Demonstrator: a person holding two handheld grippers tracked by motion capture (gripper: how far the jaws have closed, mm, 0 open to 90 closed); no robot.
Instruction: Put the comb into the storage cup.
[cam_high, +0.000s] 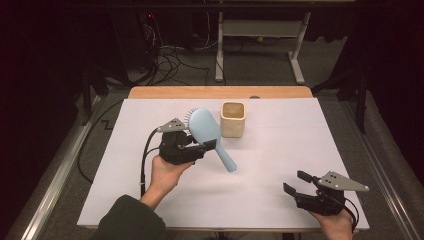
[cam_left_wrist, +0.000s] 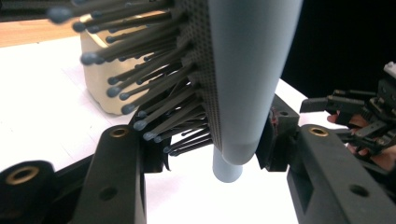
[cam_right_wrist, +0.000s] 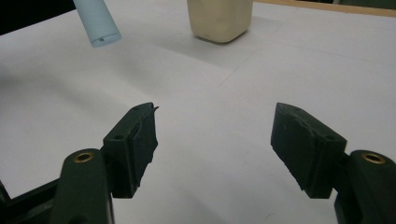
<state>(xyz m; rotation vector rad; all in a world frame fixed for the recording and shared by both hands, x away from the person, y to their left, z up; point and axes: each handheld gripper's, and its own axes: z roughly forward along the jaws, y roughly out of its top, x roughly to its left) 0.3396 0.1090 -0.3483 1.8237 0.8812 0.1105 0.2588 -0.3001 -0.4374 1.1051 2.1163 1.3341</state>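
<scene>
White table (cam_high: 280, 165); beige cup (cam_high: 233, 119) at far centre. Blue hairbrush (cam_high: 207, 131) just left of cup, pinched in left gripper (cam_high: 202, 147), handle sloping down. Right gripper (cam_high: 300, 184) well right of cup, near edge, jaws spread, empty.

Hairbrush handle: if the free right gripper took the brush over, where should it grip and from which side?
Probably the bare handle of the hairbrush: it is slim, smooth, bristle-free and slants down toward the open right gripper, below the left gripper clamping the head. Come from the person's right, jaws across it.
</scene>
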